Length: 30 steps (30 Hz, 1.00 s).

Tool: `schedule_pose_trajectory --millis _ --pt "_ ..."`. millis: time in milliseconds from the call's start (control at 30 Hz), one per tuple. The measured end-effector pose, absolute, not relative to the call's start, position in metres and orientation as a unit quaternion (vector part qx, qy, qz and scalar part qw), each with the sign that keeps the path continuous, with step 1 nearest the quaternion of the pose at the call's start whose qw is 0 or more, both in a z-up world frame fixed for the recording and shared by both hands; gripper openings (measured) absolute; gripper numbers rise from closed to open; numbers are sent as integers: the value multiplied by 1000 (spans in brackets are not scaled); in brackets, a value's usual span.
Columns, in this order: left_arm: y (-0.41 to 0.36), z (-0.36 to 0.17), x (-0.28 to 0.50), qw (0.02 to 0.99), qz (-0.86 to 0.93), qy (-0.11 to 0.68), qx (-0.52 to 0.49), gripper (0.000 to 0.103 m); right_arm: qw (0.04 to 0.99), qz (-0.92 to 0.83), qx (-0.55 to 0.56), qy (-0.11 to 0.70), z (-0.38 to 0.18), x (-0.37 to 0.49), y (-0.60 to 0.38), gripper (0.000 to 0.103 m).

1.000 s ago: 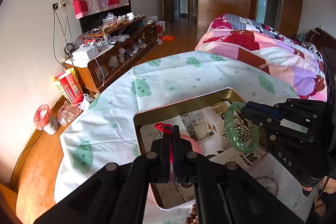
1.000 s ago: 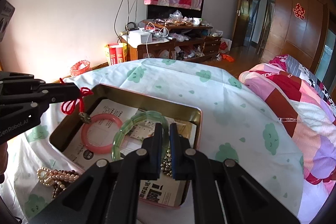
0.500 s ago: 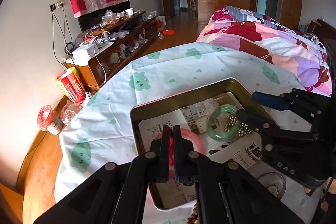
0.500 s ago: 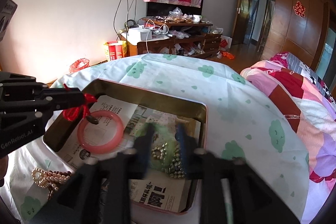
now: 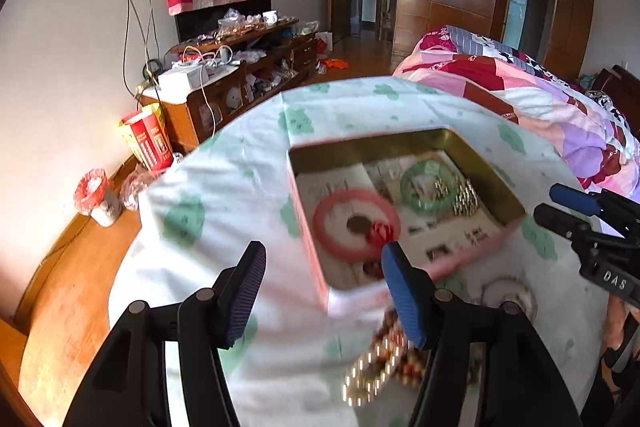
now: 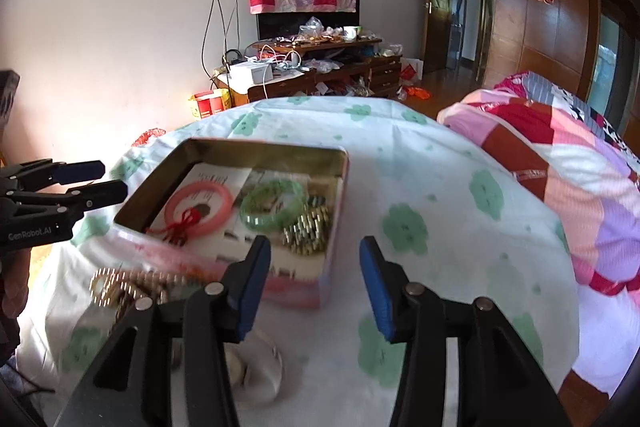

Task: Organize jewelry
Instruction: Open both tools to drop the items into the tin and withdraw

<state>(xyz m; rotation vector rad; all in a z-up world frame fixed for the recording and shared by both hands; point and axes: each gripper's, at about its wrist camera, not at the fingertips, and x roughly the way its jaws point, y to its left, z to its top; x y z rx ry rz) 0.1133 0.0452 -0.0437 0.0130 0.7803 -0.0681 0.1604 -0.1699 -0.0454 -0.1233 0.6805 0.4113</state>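
Note:
An open tin box (image 5: 404, 139) (image 6: 264, 147) lined with printed paper sits on the cloth-covered table. Inside lie a pink bangle (image 5: 326, 243) (image 6: 224, 201) with a red knotted cord (image 5: 380, 231) (image 6: 180, 229), a green bangle (image 5: 416, 203) (image 6: 276, 205) and a silver bead strand (image 5: 466, 197) (image 6: 310, 231). A gold and brown bead necklace (image 5: 384, 359) (image 6: 120, 285) lies on the cloth in front of the tin. My left gripper (image 5: 324, 291) (image 6: 86, 177) is open and empty, left of and above the tin. My right gripper (image 6: 314, 281) (image 5: 560, 209) is open and empty near the tin's right corner.
A small round white item (image 5: 506, 297) (image 6: 260, 367) lies on the cloth by the necklace. A bed with a patchwork quilt (image 6: 560, 163) is on the right. A cluttered wooden cabinet (image 5: 240, 75) stands by the far wall, a red-lined bin (image 5: 94, 195) on the floor.
Both grippers have opened and pulled back from the tin. The red cord and pink bangle were let go on the left, the green bangle on the right; both lie in the tin.

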Motion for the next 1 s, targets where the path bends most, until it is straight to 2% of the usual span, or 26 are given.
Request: schedule_pose_trajectory --millis 567,600,667,767,833,867,900,1000 --pt "42 -83 80 913 -23 407 -10 61 907 200 -67 364 -88 118 -175 49" --pt "42 -84 80 913 -25 408 -11 59 907 199 -65 365 -89 117 -176 49" --pt "40 -88 79 910 -36 413 -14 48 905 198 -63 371 -92 118 -178 49" --pt "34 -88 78 910 -47 413 -8 43 904 196 -68 374 -96 118 -176 49" --pt "28 -89 78 908 -60 416 -5 23 904 197 -68 374 -97 117 -175 49" --pt "25 -91 78 906 -68 418 -5 19 904 198 -67 373 -96 116 -175 49" --pt "23 -93 77 905 -72 418 -2 8 904 199 -69 372 -97 115 -174 48" --pt "21 -92 76 906 -74 417 -2 6 904 198 -69 372 -97 114 -174 48"
